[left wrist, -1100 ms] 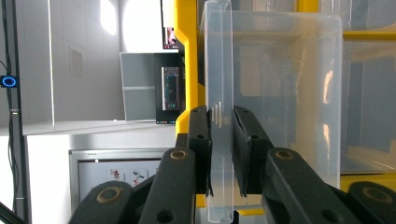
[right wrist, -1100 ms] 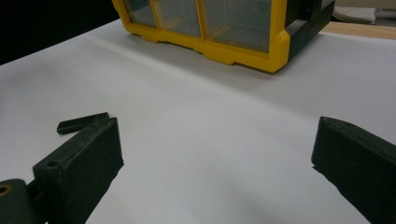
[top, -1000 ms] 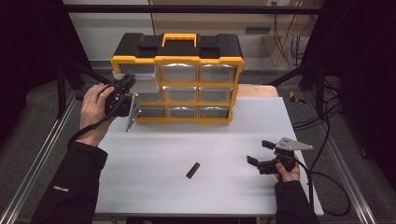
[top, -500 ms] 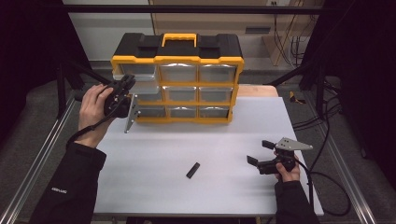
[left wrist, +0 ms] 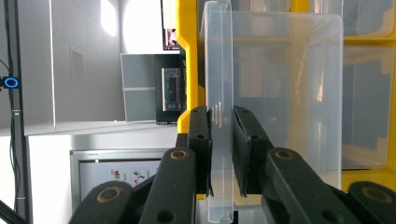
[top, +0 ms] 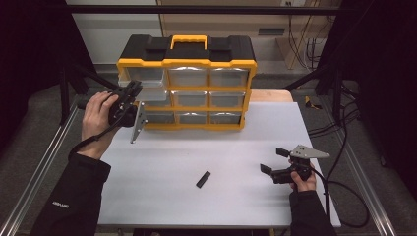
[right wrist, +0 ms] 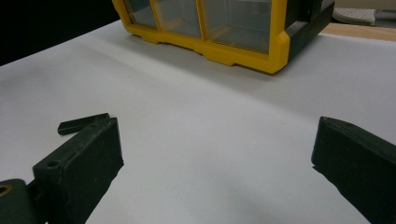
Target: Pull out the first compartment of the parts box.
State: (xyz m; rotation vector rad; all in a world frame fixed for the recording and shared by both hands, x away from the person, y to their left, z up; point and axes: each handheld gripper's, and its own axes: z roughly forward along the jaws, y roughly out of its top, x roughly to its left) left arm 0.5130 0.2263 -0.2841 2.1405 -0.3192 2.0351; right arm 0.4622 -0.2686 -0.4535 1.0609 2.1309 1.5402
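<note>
One clear drawer (left wrist: pixel 219 93), top-left of yellow organizer (top: pixel 187 64), pinched by left gripper (left wrist: pixel 223 140) at front lip; light, slippery, thin plastic. Right gripper (right wrist: pixel 215 158) wide, empty.

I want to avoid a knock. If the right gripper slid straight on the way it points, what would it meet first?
Probably nothing soon: bare table lies between the open right gripper jaws. The small black piece sits off to one side, and the yellow drawer organizer lies farther on, though depth is unclear.
</note>
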